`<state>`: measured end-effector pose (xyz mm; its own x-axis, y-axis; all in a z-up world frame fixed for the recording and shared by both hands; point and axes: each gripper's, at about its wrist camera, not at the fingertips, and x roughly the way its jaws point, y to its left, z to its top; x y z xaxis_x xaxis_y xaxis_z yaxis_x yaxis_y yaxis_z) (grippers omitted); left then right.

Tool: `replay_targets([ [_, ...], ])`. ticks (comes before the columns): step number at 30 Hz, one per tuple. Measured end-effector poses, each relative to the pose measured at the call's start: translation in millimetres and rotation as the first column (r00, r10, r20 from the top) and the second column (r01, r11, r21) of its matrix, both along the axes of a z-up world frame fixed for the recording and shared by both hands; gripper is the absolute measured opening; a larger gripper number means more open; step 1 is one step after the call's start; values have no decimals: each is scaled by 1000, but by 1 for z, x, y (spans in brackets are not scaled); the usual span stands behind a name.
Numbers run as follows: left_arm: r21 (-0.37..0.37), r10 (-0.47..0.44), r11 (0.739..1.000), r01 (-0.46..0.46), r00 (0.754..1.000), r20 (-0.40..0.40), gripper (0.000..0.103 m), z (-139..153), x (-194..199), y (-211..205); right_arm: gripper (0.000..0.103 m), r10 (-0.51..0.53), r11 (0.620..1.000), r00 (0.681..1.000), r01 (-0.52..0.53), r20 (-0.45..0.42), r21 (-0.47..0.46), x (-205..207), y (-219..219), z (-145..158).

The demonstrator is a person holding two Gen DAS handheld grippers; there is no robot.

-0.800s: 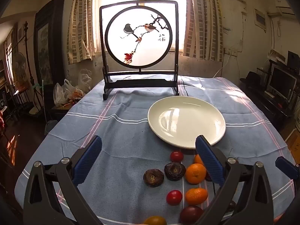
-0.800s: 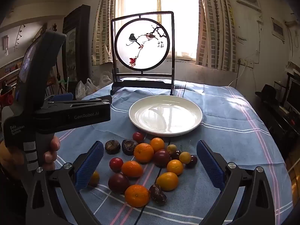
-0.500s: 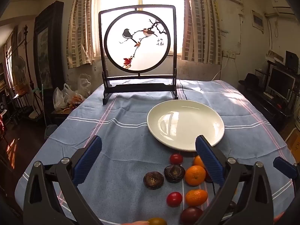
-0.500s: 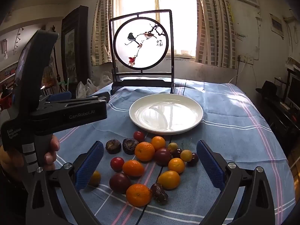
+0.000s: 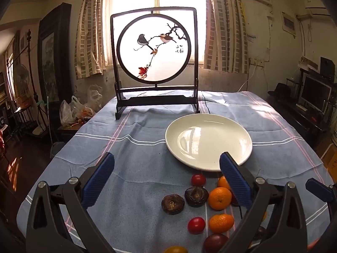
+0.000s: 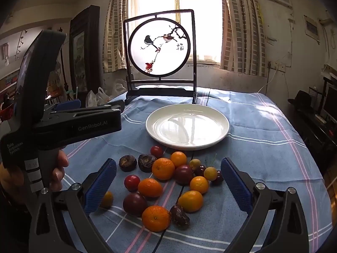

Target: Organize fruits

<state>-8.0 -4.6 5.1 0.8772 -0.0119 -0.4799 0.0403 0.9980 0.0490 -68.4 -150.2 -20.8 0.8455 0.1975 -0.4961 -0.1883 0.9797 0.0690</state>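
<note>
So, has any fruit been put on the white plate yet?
No, the white plate is bare in the right wrist view, and the fruits all lie on the tablecloth in front of it.

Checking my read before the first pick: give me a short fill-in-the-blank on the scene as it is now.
1. The white plate holds ___ fruit.
2. The fruits lie on the ___ tablecloth.
3. The jaws of the right gripper and left gripper stand ___.
4. Behind the plate stands a framed screen painted with two ___.

Missing words: no; blue; open; birds
</note>
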Motion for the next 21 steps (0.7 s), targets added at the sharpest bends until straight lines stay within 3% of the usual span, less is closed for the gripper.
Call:
replay_targets([
  [11, 4, -1, 1000, 1, 1000, 6, 98, 1, 0, 5, 99, 1, 1000, 1000, -1, -4, -4, -1, -7, 1],
  [21, -1, -11, 1000, 11, 999, -37, 98, -2, 4, 7, 99, 6, 1000, 1000, -6, -7, -8, -2, -6, -2],
])
